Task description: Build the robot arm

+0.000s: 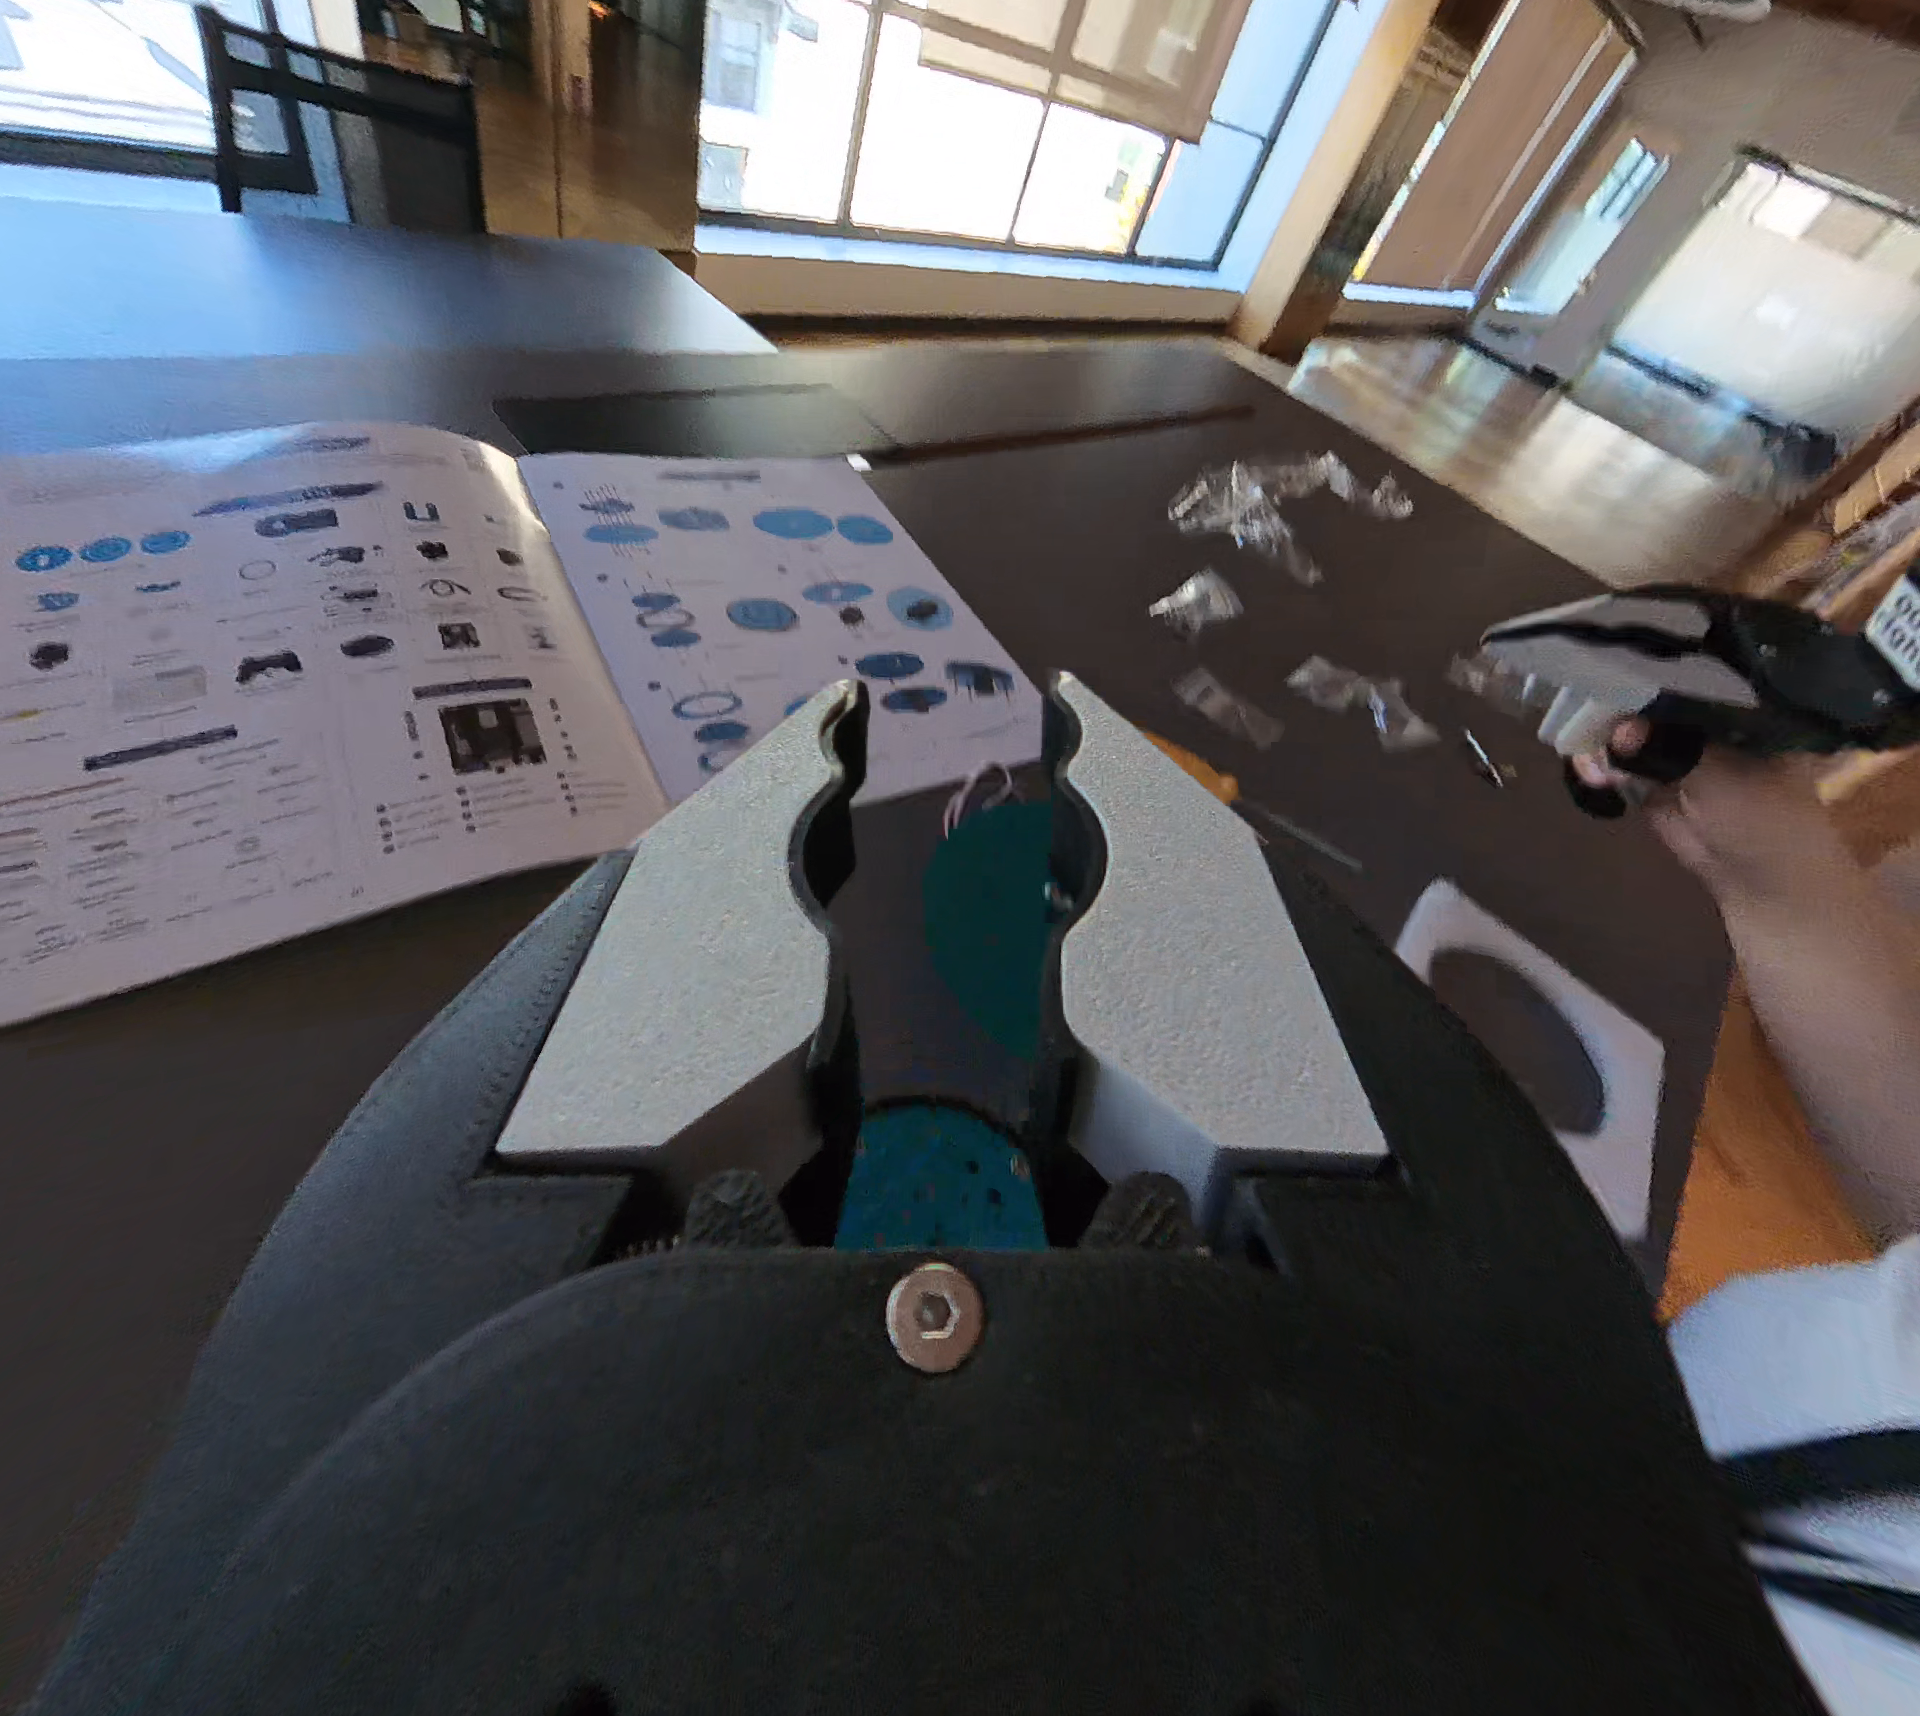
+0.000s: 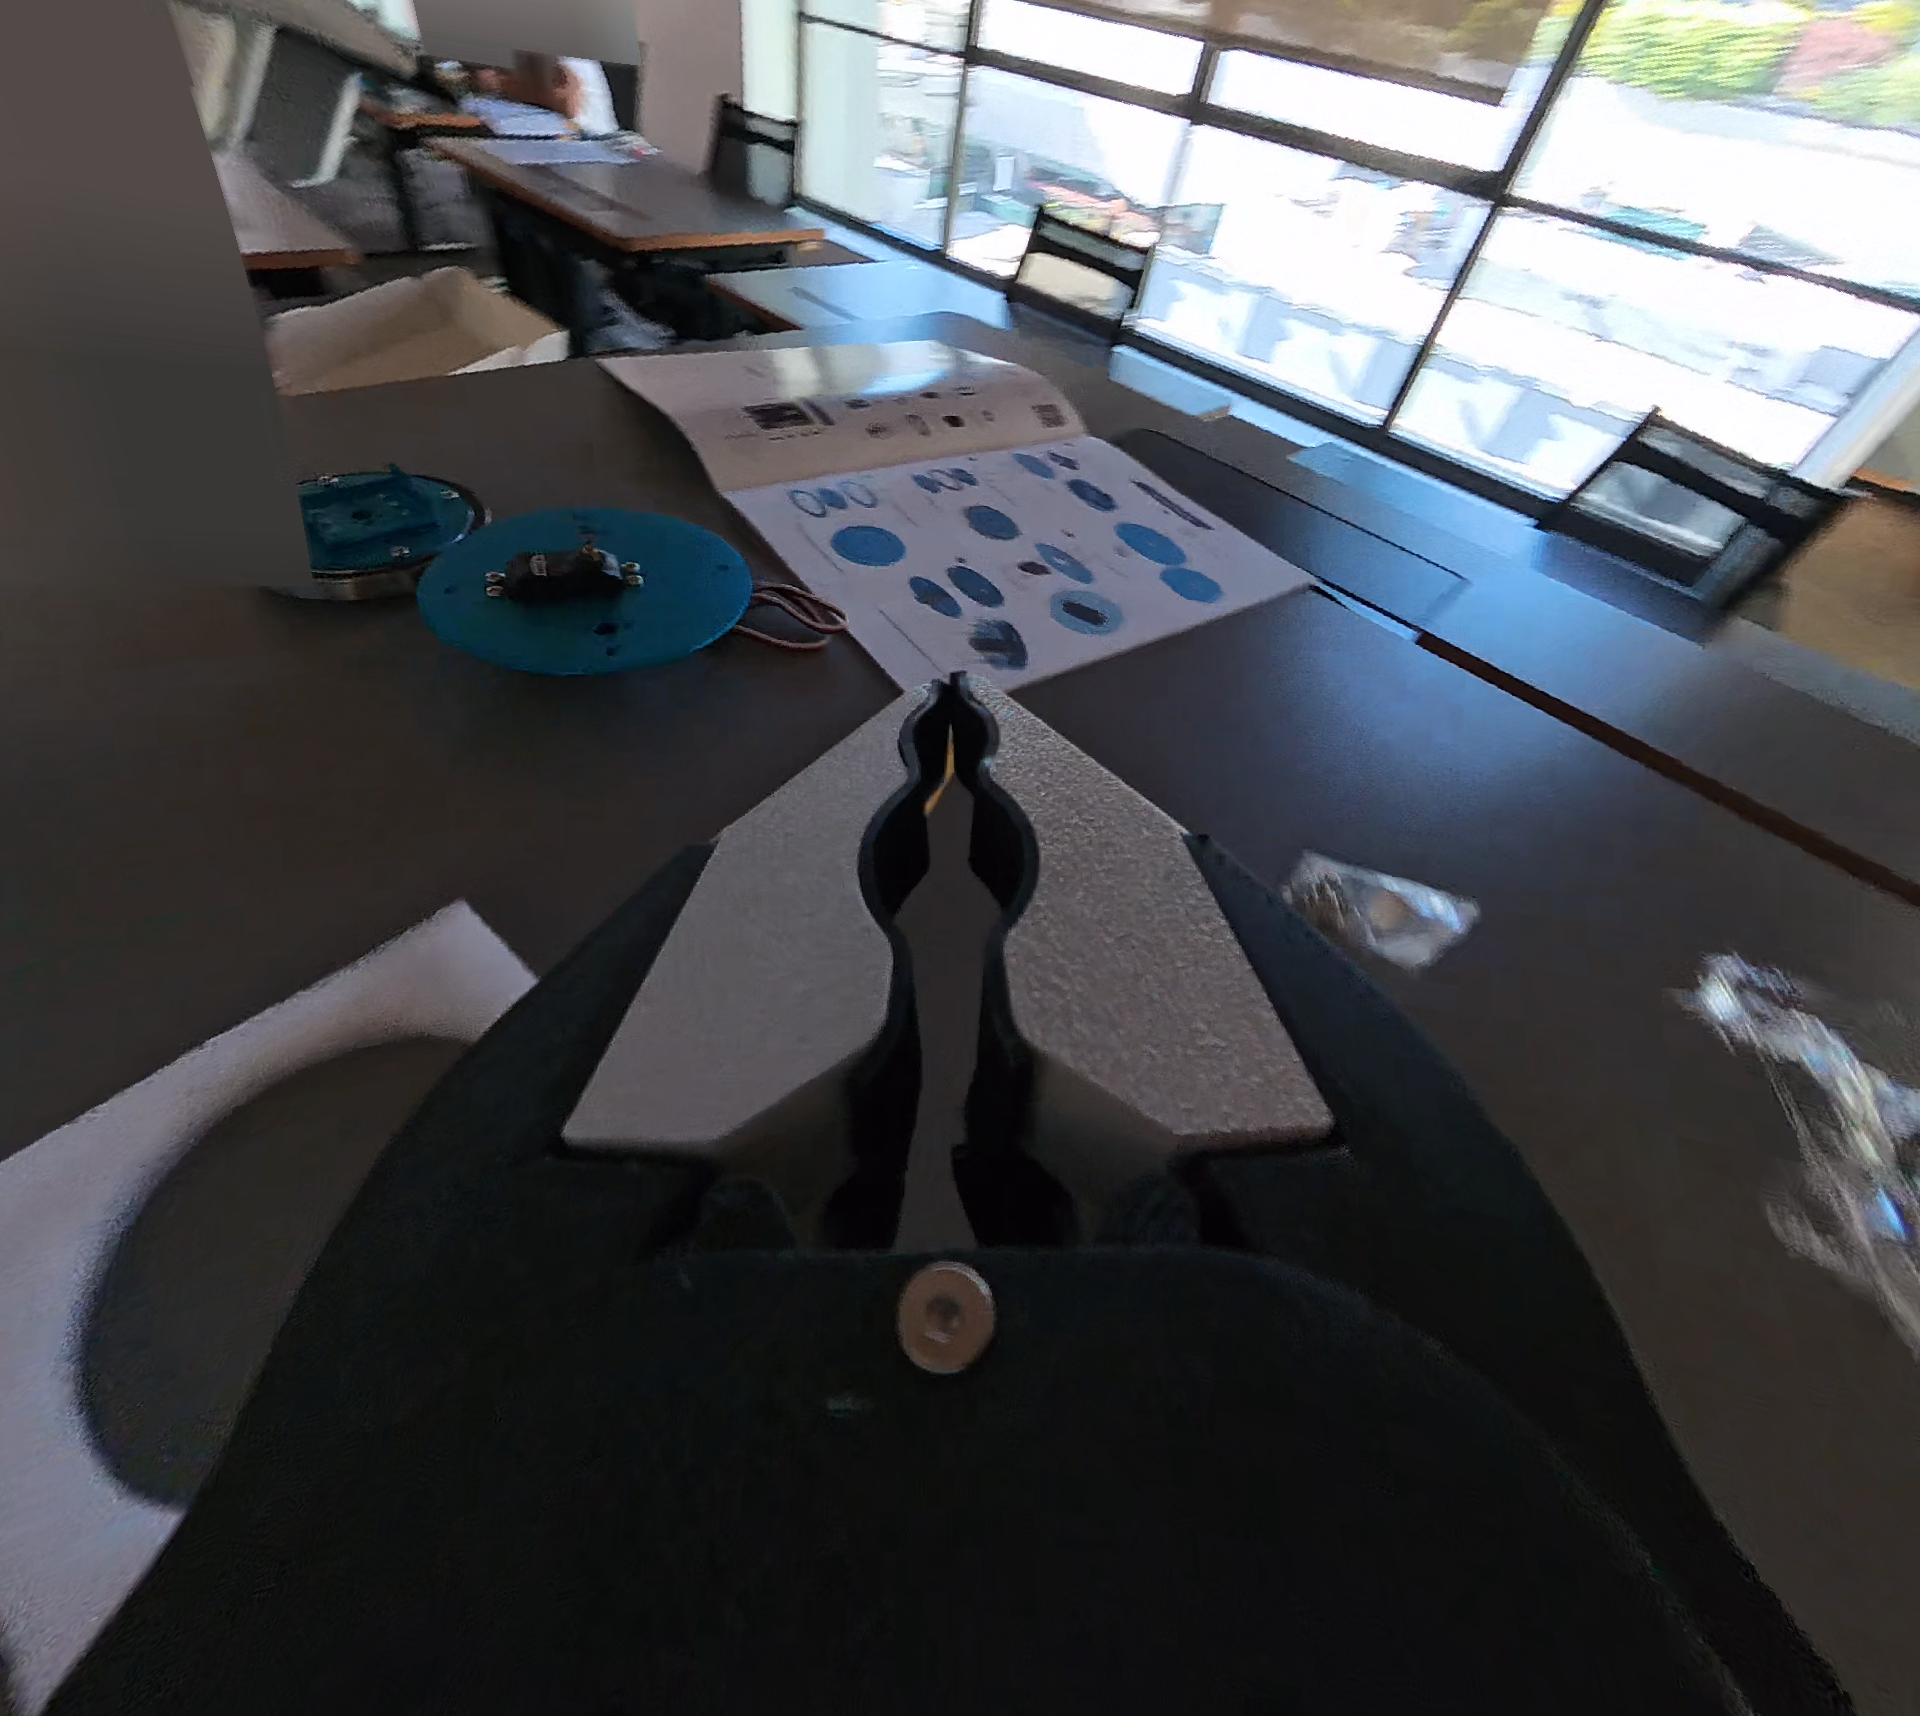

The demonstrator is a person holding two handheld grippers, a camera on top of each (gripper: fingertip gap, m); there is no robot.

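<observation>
Blue disc (image 1: pixel 987 918) lying below the released left gripper (image 1: pixel 956 695), wires (image 1: pixel 977 793) just ahead of its tips, liable to snag on closing; right gripper (image 2: pixel 954 692) clenched.

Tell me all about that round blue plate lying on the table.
The blue plate is a thin, flat disc, seemingly plastic, lying flat on the dark table. Small holes dot its surface. A small black block is fixed at its middle by small fittings at each end. Looped reddish wires lie beside its edge nearest the open booklet. Another blue round part sits just behind it. No tool touches it.
</observation>
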